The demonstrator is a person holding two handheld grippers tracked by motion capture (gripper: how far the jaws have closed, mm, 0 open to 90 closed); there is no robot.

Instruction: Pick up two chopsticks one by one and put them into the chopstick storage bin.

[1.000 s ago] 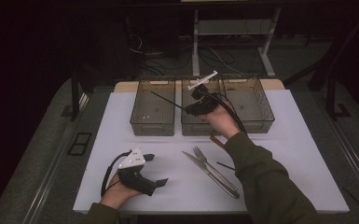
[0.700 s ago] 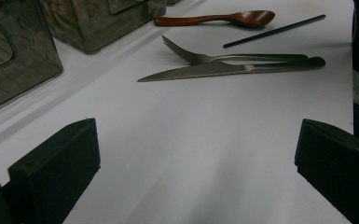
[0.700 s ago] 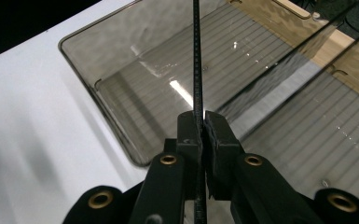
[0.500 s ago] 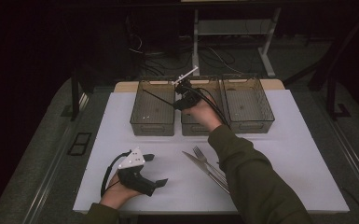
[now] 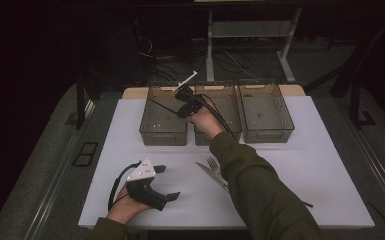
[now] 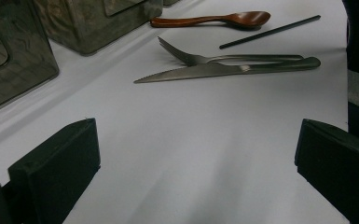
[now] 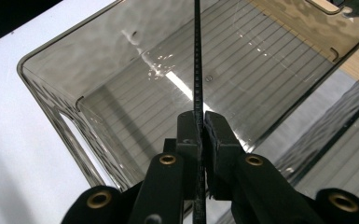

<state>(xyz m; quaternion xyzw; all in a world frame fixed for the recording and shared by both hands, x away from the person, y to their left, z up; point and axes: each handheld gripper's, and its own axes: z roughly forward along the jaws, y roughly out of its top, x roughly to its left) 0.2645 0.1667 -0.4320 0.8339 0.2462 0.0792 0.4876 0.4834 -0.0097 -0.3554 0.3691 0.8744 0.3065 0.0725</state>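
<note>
A white-topped table [image 5: 305,165] bears three smoky clear plastic bins [image 5: 266,112] beyond the left gripper [image 5: 167,182]; a steel knife [image 6: 224,70], steel fork [image 6: 228,58], brown wooden spoon [image 6: 214,20] and black chopstick [image 6: 270,31] lie ahead of its jaws.

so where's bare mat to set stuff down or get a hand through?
Free: the mat's right part, below the right bin; the left strip beside the left bin; the patch between the left gripper and the knife.
Crowded: the cutlery cluster of fork, knife, wooden spoon and black chopstick, and the right gripper over the left bin.
</note>
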